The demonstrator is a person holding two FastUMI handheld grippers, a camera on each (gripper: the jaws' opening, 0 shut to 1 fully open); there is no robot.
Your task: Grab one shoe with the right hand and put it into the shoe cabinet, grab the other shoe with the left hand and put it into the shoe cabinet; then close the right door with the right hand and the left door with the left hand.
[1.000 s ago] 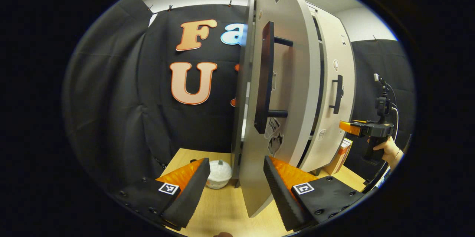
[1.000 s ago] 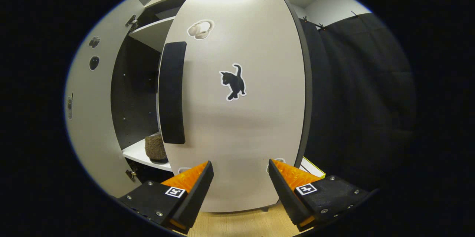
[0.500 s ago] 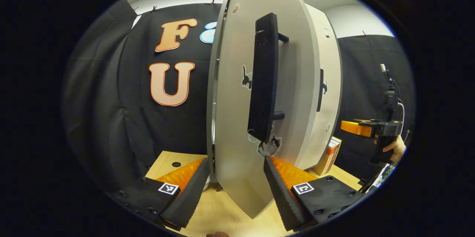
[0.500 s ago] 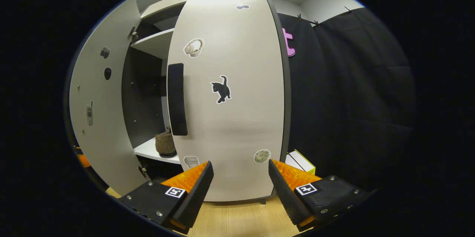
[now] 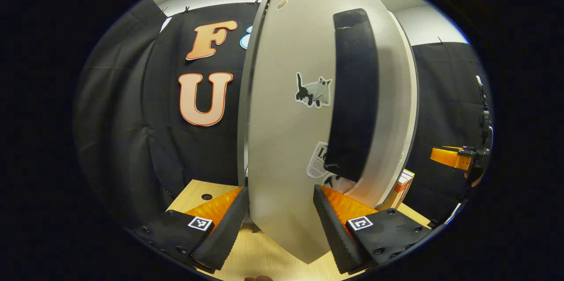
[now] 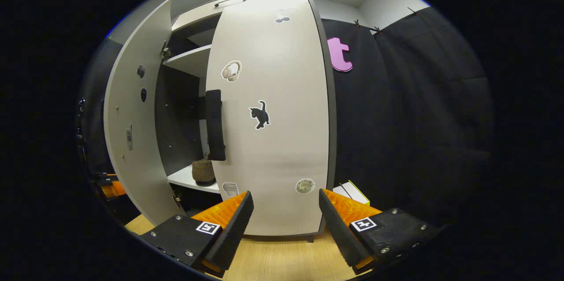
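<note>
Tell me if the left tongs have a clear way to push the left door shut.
Probably yes. The left tongs are open right against the left door, its lower edge between the fingers. The gap to the right door looks free; a shoe sits back on the shelf.

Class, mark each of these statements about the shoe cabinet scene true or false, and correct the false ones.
1. The right door looks shut against the shoe cabinet. True.
2. The left door is fully closed. False: in the right gripper view it stands open, with shelves showing behind it.
3. A shoe sits on a shelf inside the cabinet. True.
4. The right gripper is clamped on the right door's handle. False: its fingers are spread and the handle is farther off.
5. The left gripper has its fingers spread on either side of the left door's lower edge. True.
6. The cat sticker on the right door is white. False: it is black.
</note>
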